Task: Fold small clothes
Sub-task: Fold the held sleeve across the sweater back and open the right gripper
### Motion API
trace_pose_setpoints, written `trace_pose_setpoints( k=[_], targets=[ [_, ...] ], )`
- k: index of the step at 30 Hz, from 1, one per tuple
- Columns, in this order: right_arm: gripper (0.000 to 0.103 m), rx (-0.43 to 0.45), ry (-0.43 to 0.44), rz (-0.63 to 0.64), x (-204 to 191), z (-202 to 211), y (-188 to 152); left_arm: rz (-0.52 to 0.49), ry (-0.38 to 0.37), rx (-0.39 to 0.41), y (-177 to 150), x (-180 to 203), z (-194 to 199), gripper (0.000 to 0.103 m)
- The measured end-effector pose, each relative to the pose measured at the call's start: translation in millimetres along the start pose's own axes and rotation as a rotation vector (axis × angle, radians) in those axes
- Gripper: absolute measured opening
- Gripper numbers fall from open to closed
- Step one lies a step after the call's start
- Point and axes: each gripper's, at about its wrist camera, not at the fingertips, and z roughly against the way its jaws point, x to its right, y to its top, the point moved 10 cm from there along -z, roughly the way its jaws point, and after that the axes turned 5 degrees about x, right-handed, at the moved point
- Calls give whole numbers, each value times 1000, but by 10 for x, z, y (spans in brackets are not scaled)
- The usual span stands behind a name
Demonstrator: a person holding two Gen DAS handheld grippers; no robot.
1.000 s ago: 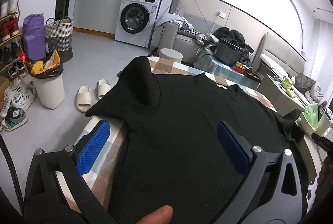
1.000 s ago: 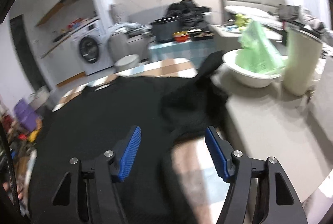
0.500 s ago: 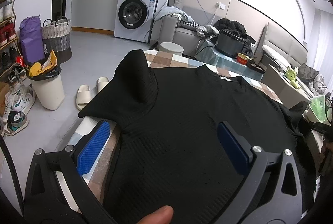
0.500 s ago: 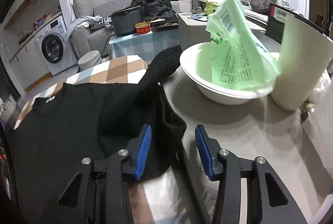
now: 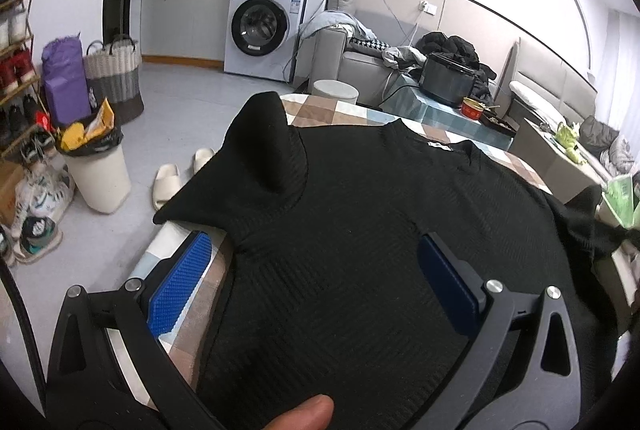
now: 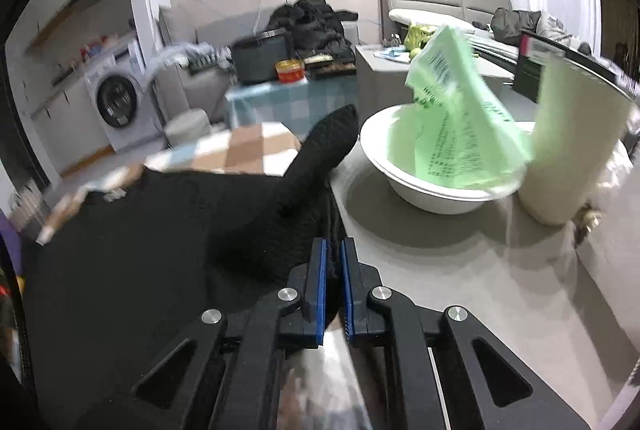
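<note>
- Lying flat on counter [image 5: 188, 294]: black top [image 5: 360, 230], soft, limp, light knit.
- R claw [image 6: 331, 270] clenched on sleeve [image 6: 316, 166] edge, beside bowl [image 6: 420, 190].
- L claw [image 5: 316, 278] spread wide over body, grasping nothing.
- Best hold: sleeve/hem edges.

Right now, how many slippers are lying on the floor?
2. One slipper lies beside the white bin; the other slipper sits just beyond it, next to the black shirt's sleeve. More may be hidden behind the table.
</note>
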Motion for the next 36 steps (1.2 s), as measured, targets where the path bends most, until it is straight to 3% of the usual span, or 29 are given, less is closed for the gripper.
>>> trace_pose_setpoints(
  k=[4, 7, 13, 15, 17, 19, 23, 26, 31, 36],
  targets=[
    [7, 78, 38, -85, 57, 280, 165, -10, -25, 2, -28, 50, 33, 102],
    [7, 88, 85, -91, -75, 310, 246, -2, -36, 9, -27, 40, 75, 102],
    [7, 149, 301, 7, -999, 377, 522, 12, -52, 15, -25, 19, 141, 102],
    [7, 119, 434, 80, -1508, 376, 497, 9, -57, 17, -29, 24, 167, 102],
    [9, 16, 577, 213, -2097, 357, 275, 4, -59, 15, -31, 39, 172, 102],
    [15, -76, 633, 309, -2426, 348, 0, 4, -58, 13, -36, 40, 176, 102],
    [45, -109, 629, 405, -2557, 384, -272, 11, -56, 14, -23, 41, 173, 102],
    [47, -117, 567, 365, -2328, 343, -282, 14, -57, 9, -35, 34, 170, 102],
    [47, -223, 378, 262, -1730, 17, -465, 34, -44, -4, -40, -53, 128, 102],
    [47, -352, 377, 249, -1650, -233, -859, 142, -14, -20, -20, -350, 86, 102]
  ],
)
